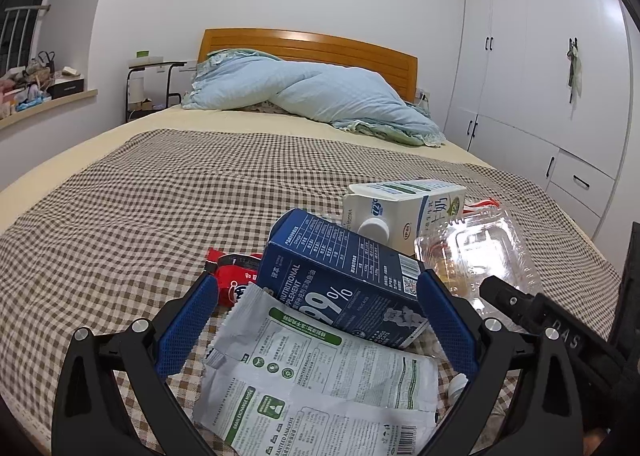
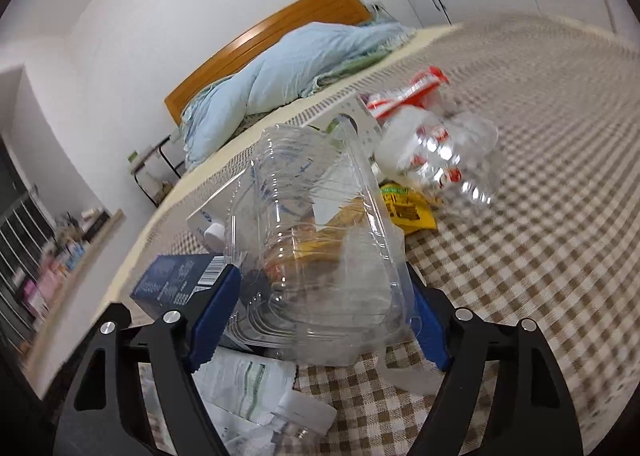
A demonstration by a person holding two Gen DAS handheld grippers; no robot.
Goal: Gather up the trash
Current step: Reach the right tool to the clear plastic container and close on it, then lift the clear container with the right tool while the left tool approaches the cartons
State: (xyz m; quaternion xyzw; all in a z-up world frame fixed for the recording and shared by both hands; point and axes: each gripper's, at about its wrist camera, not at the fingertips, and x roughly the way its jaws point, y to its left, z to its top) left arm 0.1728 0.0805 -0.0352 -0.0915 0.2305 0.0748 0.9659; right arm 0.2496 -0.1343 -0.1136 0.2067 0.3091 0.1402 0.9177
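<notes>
Trash heaped near on checked bedspread [image 1: 120, 195]: blue carton [image 1: 344, 276] between spread left gripper [image 1: 316, 320] fingers, over white pouch [image 1: 320, 376]; clear plastic container [image 2: 320, 256] straddled by right gripper [image 2: 320, 316], contact unclear; milk carton [image 1: 404, 207] farther back
</notes>
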